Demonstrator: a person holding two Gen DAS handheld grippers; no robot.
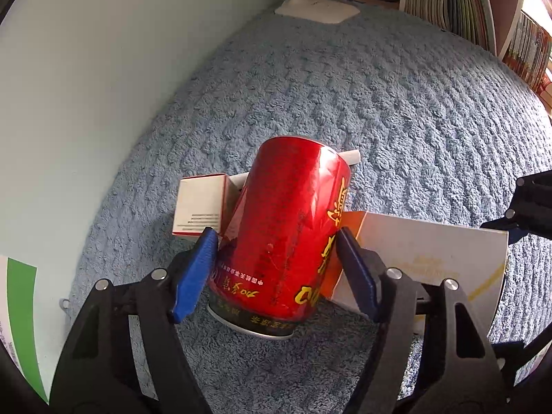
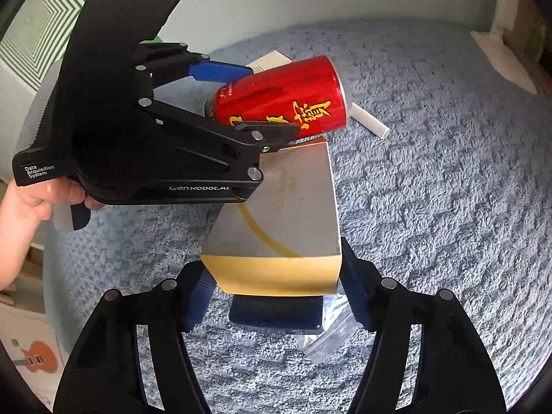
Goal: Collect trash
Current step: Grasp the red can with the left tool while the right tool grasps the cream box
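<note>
- The red can (image 1: 286, 238) lies tipped on the blue rug (image 1: 396, 110), pinched between the two blue pads of the left gripper (image 1: 277, 245).
- A white-and-gold box (image 2: 279, 217) sits just beside the can, and the right gripper (image 2: 272, 276) squeezes its gold end.
- A small white box (image 1: 200, 203) and a white stick (image 2: 371, 122) lie behind the can.
- A clear bag (image 2: 327, 334) lies under the big box.
- A hand (image 2: 31, 200) holds the left gripper.

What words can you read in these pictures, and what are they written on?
"Data Acquisition System": on the left gripper handle.
"GenRobot.AI": on the same gripper's body.
Yellow Chinese characters on the red can: too distorted to quote.
Faint gold print on the white and gold box: blurred.
Small print on the small white box: too small.
</note>
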